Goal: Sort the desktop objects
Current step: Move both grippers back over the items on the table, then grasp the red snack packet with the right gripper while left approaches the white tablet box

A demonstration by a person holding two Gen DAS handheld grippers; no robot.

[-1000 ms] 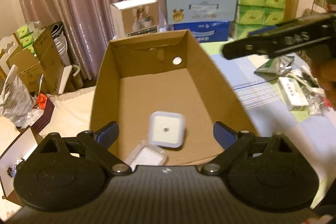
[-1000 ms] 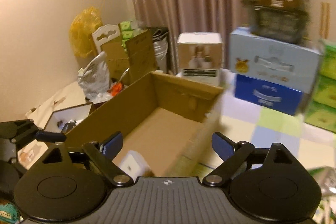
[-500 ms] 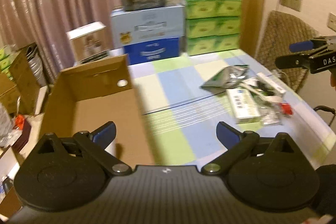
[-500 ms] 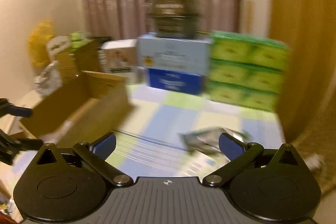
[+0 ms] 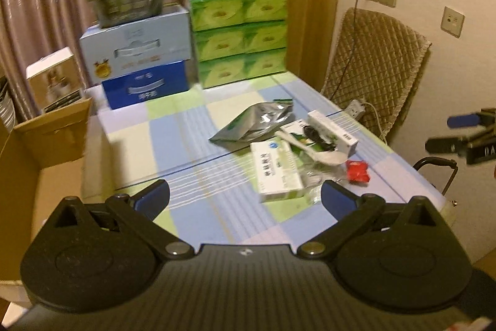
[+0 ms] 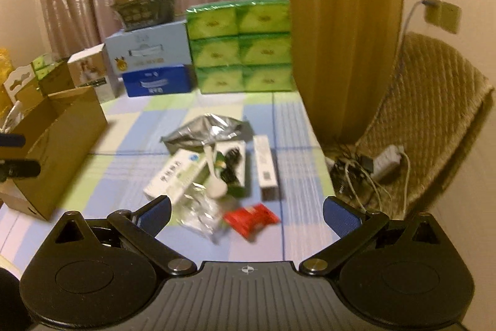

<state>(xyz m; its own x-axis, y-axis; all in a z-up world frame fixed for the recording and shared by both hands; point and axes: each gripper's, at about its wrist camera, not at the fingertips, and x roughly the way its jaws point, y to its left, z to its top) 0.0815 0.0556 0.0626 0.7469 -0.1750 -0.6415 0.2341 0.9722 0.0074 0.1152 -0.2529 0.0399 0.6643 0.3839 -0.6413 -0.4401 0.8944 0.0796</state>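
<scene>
Blue-green checked tablecloth (image 6: 130, 126) in curtained room, brown cardboard box (image 6: 62, 141) at its left; left gripper (image 5: 245, 200) and right gripper (image 6: 246, 211) angled down over it, jaws just opened wide, both empty.

The surface (image 6: 291, 120) wears a smooth checked cover with a light sheen. The cardboard box (image 6: 62, 145) is matt brown paperboard. The silver pouch (image 6: 204, 131) looks like crinkled glossy foil. The white medicine box (image 5: 276, 172) is smooth printed card, and the spoon (image 6: 215, 182) is matt white plastic. The red packet (image 6: 251, 219) seems glossy film, though it is blurred. The chair cover (image 5: 375, 67) is rough quilted cloth. The green packs (image 6: 241, 45) shine under plastic wrap.
</scene>
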